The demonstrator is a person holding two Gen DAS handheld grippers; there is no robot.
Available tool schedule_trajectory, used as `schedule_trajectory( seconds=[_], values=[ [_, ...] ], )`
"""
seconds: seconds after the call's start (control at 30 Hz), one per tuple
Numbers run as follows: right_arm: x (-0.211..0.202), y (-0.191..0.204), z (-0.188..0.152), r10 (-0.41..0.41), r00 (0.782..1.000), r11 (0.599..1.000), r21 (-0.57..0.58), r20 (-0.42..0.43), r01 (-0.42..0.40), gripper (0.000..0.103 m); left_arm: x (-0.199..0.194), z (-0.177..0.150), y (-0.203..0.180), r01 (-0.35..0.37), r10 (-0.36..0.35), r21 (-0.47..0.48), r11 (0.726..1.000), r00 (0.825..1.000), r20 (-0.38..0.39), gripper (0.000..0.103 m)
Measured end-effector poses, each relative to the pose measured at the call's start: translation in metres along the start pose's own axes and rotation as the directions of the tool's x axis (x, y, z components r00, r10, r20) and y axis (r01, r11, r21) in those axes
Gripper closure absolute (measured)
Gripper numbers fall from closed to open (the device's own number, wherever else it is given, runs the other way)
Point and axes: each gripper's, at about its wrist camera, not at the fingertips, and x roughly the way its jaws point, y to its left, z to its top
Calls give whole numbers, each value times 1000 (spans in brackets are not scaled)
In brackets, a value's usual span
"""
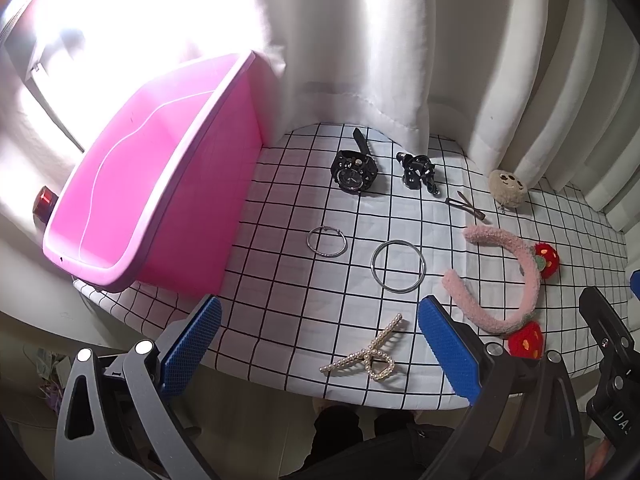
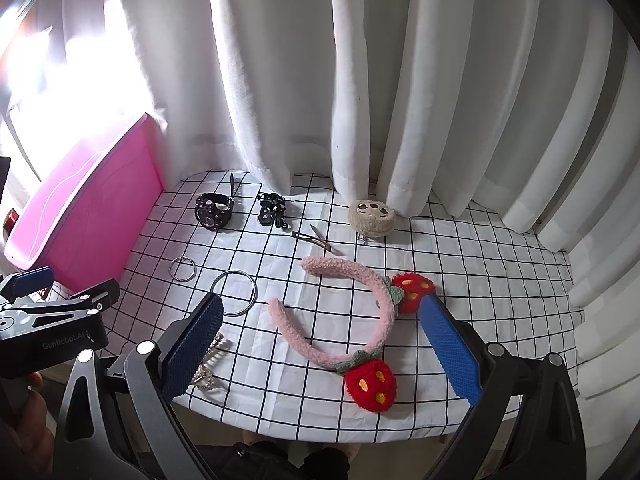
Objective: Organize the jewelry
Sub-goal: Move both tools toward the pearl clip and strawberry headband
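A pink bin [image 1: 132,200] stands at the table's left; it also shows in the right wrist view [image 2: 80,208]. On the checked cloth lie a black watch [image 1: 354,172], a black studded piece [image 1: 416,168], a thin hoop [image 1: 326,242], a larger silver ring [image 1: 398,266], a pearl hair clip [image 1: 366,356], brown hair pins [image 1: 464,204], a pink strawberry headband [image 1: 504,280] and a beige plush charm [image 1: 507,186]. My left gripper [image 1: 320,344] is open and empty above the near edge, by the pearl clip. My right gripper [image 2: 320,340] is open and empty over the headband [image 2: 344,312].
White curtains [image 2: 360,80] hang right behind the table. The table's front edge [image 2: 320,424] is close under both grippers. A small red object [image 1: 43,200] sits left of the bin. My left gripper's body [image 2: 52,320] shows at the left of the right wrist view.
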Motion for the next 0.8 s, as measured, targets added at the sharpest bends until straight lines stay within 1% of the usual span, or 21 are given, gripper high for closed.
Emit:
schedule_trajectory(
  seconds=[0.8],
  values=[
    [-1,-1,-1,12,1000,1000,3,4,-12,9,1,1,0,-2,2,-1,1000,1000,1,6]
  ],
)
